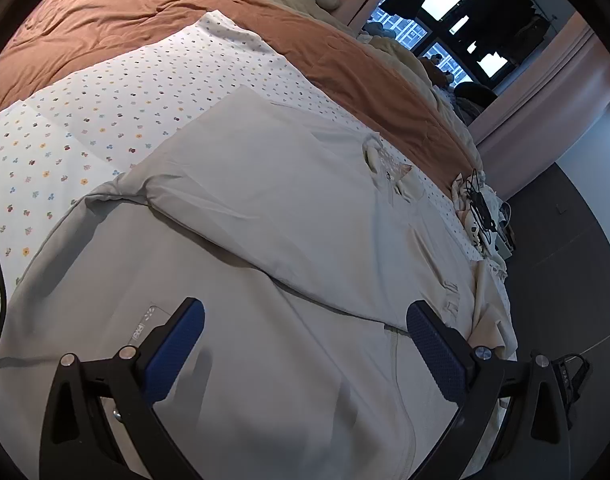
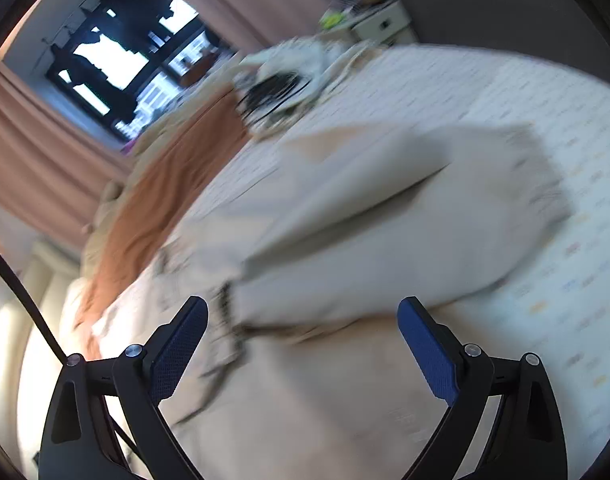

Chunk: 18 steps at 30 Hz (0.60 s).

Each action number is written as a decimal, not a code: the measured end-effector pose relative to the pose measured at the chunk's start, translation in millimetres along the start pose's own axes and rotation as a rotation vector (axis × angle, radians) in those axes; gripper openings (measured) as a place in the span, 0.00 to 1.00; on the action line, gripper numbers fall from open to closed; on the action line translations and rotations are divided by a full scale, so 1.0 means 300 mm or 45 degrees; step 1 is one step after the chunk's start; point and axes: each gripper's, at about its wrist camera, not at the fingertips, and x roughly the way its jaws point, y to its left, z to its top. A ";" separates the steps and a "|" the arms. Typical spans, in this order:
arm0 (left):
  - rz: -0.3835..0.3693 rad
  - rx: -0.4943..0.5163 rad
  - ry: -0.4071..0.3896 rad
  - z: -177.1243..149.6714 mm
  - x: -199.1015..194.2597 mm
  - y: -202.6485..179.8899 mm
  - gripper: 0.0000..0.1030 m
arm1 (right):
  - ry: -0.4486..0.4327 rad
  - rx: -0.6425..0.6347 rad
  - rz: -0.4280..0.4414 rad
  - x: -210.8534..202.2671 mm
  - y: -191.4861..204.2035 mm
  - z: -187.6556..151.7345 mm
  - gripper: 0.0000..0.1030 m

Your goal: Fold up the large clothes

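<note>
A large pale grey garment (image 1: 265, 208) lies spread on the bed, one part folded over the rest with a fold line running diagonally. My left gripper (image 1: 305, 316) is open just above its near part, holding nothing. In the right wrist view the same garment (image 2: 385, 216) appears blurred, folded into a thick slab on the bed. My right gripper (image 2: 303, 312) is open and empty above the garment's near edge.
The bed has a white dotted sheet (image 1: 117, 92) and an orange-brown duvet (image 1: 117, 12) at the far side. Cables and small items (image 1: 481, 208) lie at the bed's right edge. Dark floor (image 1: 561, 248), pink curtains and a window lie beyond.
</note>
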 end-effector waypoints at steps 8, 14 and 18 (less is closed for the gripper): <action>0.010 0.008 0.005 -0.002 0.004 -0.003 1.00 | -0.165 -0.011 -0.367 -0.106 -0.136 0.090 0.93; 0.019 0.020 0.008 -0.003 0.012 -0.012 1.00 | -0.094 0.007 -0.489 -0.028 -0.175 0.099 0.93; 0.020 0.032 0.018 -0.007 0.020 -0.018 1.00 | 0.006 -0.010 -0.556 0.100 -0.185 0.106 0.81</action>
